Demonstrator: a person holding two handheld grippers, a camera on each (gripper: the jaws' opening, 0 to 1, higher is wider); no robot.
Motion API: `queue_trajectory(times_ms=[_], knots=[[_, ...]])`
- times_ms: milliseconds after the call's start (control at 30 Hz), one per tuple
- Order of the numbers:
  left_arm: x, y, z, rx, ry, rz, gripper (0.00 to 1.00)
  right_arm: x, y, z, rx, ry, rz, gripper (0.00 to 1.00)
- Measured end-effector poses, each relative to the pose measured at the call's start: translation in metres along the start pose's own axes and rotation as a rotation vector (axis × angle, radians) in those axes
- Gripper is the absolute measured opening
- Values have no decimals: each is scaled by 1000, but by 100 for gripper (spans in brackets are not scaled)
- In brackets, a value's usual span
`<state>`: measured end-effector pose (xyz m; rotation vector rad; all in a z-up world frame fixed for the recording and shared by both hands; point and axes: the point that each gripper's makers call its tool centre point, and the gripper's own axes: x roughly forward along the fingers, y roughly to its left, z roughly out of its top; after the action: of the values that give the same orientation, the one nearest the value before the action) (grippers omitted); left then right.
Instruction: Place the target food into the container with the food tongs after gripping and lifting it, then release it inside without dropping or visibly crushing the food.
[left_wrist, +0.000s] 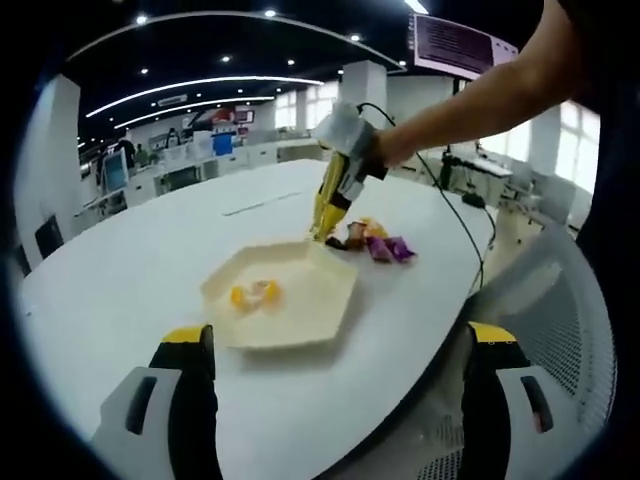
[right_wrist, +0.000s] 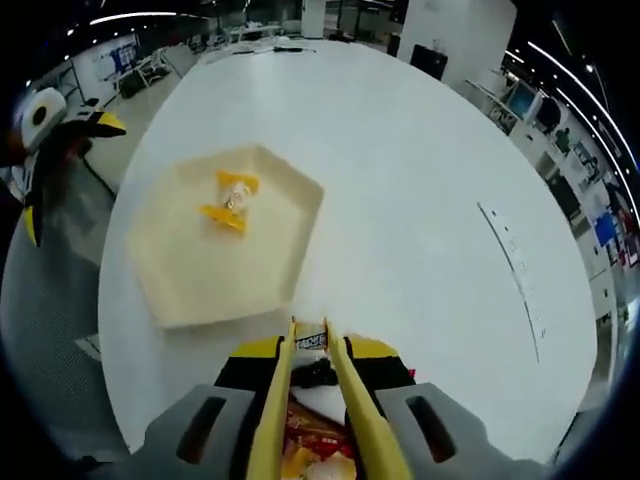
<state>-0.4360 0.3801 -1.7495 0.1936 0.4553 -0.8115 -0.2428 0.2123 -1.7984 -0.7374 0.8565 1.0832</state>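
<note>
White bench (left_wrist: 130, 270) carries a cream hexagonal tray (left_wrist: 300, 318), its far edge just beside a small heap of wrapped snacks (left_wrist: 380, 244); one yellow-wrapped candy (left_wrist: 254, 293) lies inside the tray. Right gripper (right_wrist: 310, 375) has its jaws closed on yellow food tongs (right_wrist: 345, 405), whose two arms run nearly parallel with a narrow gap, tips over a dark packet (right_wrist: 312, 341) at the heap beside the tray. Left gripper (left_wrist: 335, 400) hovers at the bench's near edge, jaws spread wide, holding nothing.
</note>
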Motion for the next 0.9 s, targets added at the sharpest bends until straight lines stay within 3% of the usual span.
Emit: queue_trajectory(times_ms=[500, 900], knots=[[-1, -2, 1, 7, 1, -8, 99, -31, -1, 17, -15, -7, -24, 22], [-1, -5, 1, 11, -2, -18, 99, -41, 1, 28, -17, -4, -36, 22]])
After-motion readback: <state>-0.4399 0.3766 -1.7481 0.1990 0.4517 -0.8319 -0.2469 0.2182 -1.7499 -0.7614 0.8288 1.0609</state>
